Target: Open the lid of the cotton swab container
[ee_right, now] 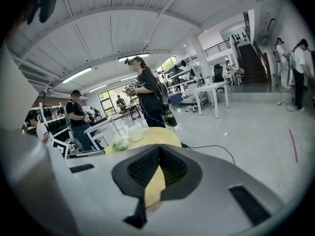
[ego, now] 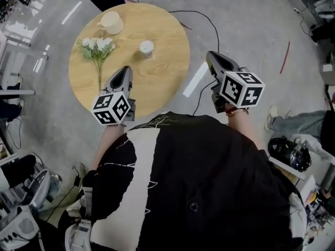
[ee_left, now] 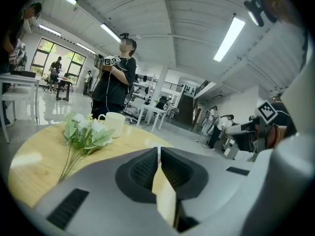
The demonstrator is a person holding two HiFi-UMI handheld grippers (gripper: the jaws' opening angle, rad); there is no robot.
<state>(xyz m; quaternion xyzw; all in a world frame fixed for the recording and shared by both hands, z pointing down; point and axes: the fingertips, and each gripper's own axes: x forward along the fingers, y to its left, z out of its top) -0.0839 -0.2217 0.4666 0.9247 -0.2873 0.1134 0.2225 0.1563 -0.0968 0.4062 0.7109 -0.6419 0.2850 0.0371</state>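
Observation:
The cotton swab container is a small white round tub with its lid on, standing near the middle of the round wooden table. My left gripper hovers over the table's near edge, a short way in front of and left of the container, jaws shut and empty. My right gripper hangs off the table's right side over the floor, also shut with nothing in it. In the left gripper view the closed jaws hide the container. The right gripper view shows closed jaws pointing at the table.
A white cup stands at the table's far left, with a sprig of white flowers lying beside it. A black cable runs over the floor by the table. A person stands beyond the table; desks and other people fill the room.

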